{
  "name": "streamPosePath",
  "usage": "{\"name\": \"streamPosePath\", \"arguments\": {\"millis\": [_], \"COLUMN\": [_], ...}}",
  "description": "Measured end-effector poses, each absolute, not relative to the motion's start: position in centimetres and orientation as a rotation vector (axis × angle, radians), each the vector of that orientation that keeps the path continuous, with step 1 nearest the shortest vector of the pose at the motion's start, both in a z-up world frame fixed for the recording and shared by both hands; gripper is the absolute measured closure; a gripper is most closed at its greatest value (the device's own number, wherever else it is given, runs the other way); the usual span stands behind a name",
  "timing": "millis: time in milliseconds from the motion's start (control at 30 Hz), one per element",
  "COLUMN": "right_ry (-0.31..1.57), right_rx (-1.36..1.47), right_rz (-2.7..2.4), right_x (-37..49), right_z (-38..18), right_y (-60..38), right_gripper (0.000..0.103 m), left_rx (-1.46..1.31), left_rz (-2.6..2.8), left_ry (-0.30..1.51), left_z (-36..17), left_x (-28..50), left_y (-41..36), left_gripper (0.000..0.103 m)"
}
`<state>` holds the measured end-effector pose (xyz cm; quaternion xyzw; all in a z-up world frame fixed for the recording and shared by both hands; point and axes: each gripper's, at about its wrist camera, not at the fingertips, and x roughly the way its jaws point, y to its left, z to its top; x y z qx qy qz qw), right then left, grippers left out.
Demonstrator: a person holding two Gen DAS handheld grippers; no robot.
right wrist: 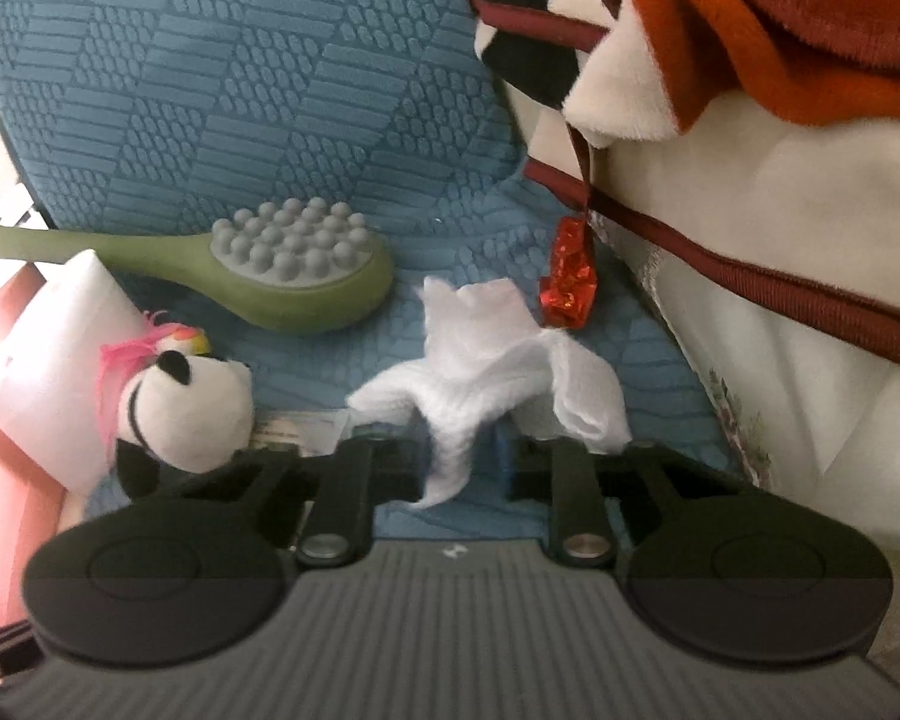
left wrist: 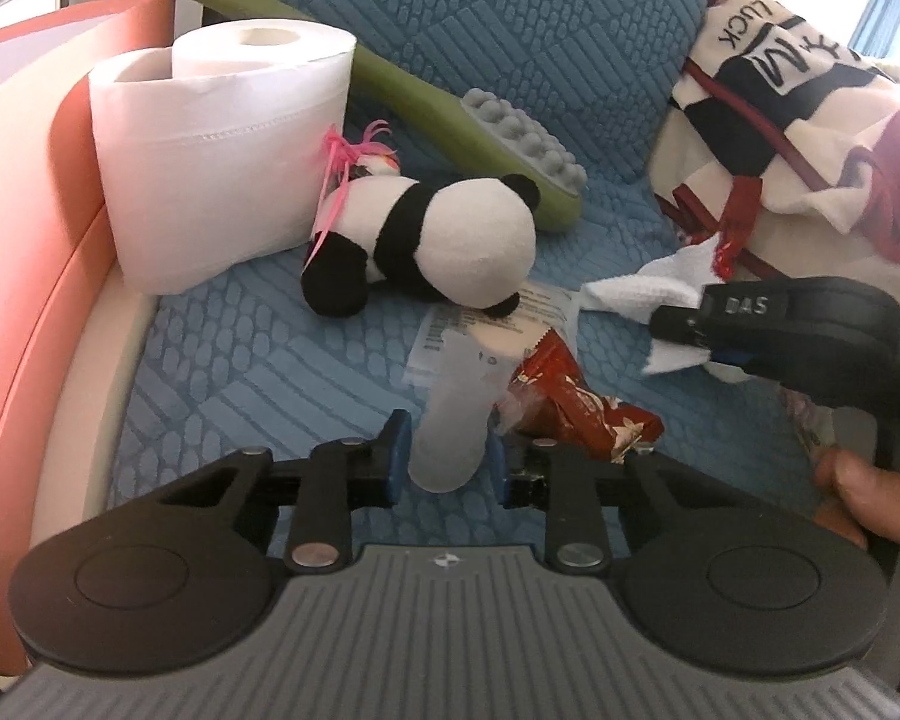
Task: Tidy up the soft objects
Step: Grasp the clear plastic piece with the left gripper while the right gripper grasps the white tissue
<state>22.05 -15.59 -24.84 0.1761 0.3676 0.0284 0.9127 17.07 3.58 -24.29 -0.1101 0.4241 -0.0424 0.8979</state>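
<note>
Blue-padded left gripper (left wrist: 444, 462) clamped on a translucent white plastic tube (left wrist: 450, 420), near edge of the blue textured cushion (left wrist: 210, 372). Crinkled red snack wrapper (left wrist: 570, 408) touching the tube's right side. Right gripper (right wrist: 465, 456) pinched on a crumpled white cloth (right wrist: 486, 360), right of the tube. Farther off, black-and-white plush panda (left wrist: 444, 246) lying on its side, just right of a white toilet-paper roll (left wrist: 210, 150). Green long-handled massage brush with grey nubs (left wrist: 510, 144) behind both. Cream, black and maroon folded blanket (left wrist: 780, 120) far right.
</note>
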Motion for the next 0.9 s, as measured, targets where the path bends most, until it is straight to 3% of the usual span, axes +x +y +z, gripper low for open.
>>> {"name": "streamPosePath", "arguments": {"millis": [200, 900], "right_ry": [0.723, 0.695], "right_rx": [0.327, 0.209], "right_rz": [0.069, 0.24], "right_x": [20.7, 14.9], "right_z": [-23.5, -17.9], "right_y": [-15.4, -11.7], "right_gripper": [0.094, 0.094], "left_rx": [-0.288, -0.307], "left_rz": [-0.081, -0.07], "left_ry": [0.881, 0.825], "left_z": [-23.8, -15.8], "left_x": [16.8, 13.8], "left_y": [4.3, 7.0], "left_gripper": [0.077, 0.078]}}
